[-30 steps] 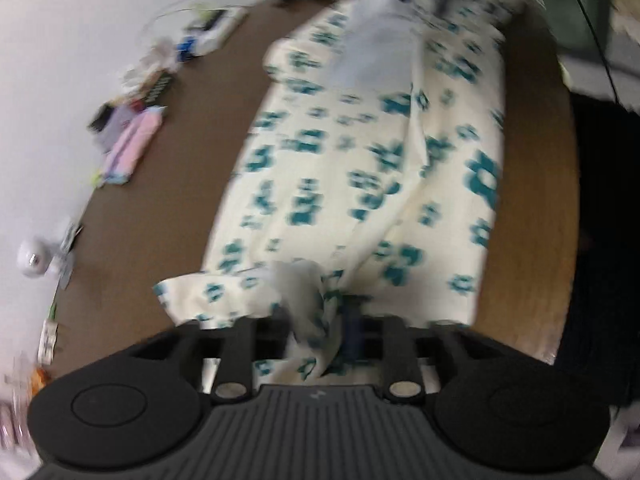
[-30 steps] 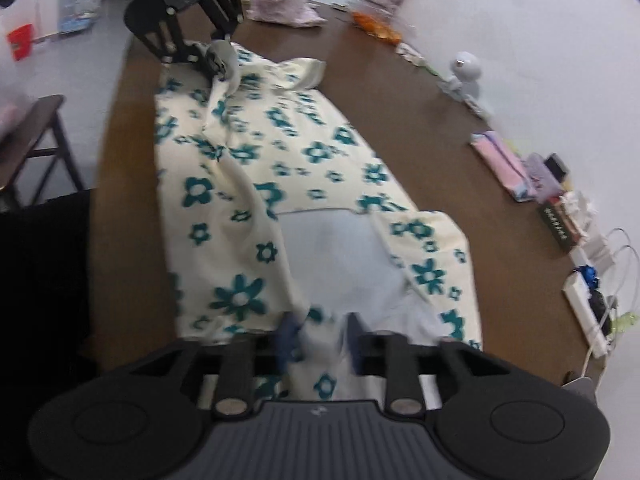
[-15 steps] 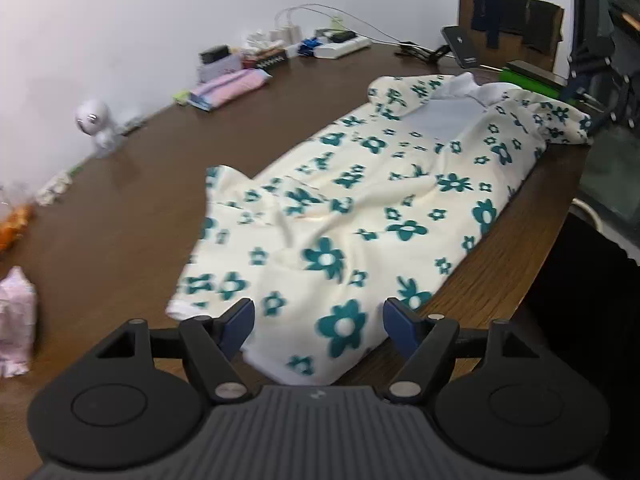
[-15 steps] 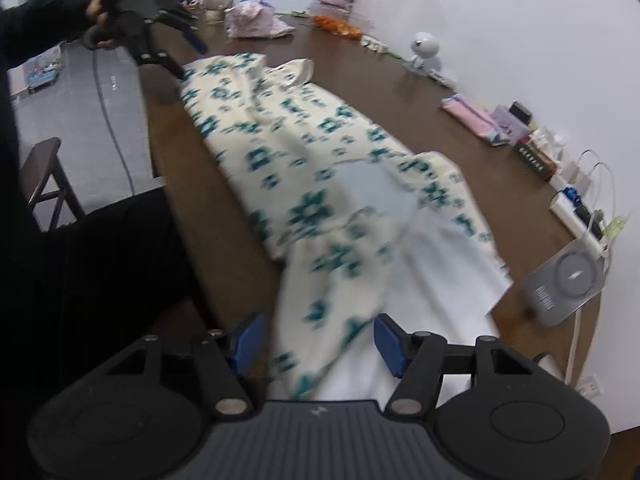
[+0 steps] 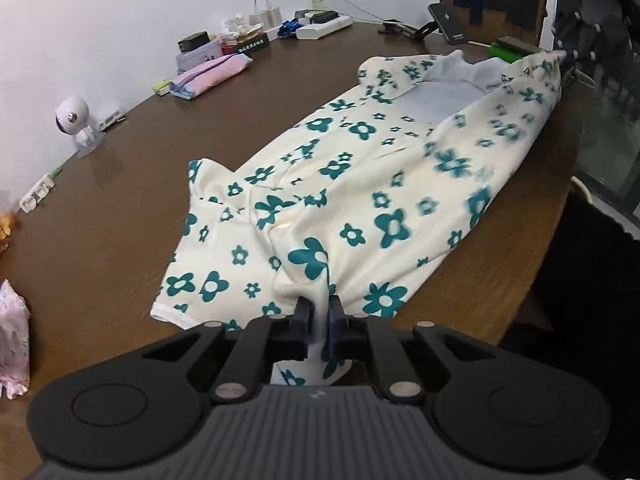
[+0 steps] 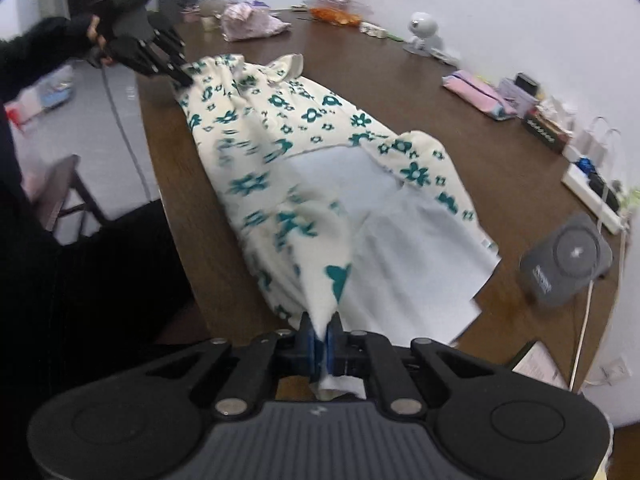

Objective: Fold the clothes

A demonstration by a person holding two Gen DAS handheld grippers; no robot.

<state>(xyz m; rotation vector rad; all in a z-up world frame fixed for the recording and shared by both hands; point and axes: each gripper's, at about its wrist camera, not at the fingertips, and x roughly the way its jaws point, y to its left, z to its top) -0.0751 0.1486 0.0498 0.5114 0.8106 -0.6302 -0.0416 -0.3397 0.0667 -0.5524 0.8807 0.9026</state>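
A cream garment with teal flowers (image 5: 360,184) lies lengthwise on the brown table (image 5: 120,184); it also shows in the right wrist view (image 6: 288,168), its white inner side (image 6: 400,248) turned up near me. My left gripper (image 5: 319,318) is shut on the near edge at one end. My right gripper (image 6: 320,338) is shut on the edge at the other end. Each gripper shows in the other's view, the left one (image 6: 176,74) and the right one (image 5: 572,64), each lifting its end.
Along the wall stand a small white camera (image 5: 74,120), a pink pouch (image 5: 212,74), boxes and a power strip (image 5: 320,28). A grey charger (image 6: 568,264) lies by the garment. A pink bag (image 5: 12,336) sits at the left. A wooden stool (image 6: 60,196) stands beside the table.
Both grippers were open half a second ago and have now shut on the garment's side edge, one at each end. The pinched edge is lifted and pulled taut between them.
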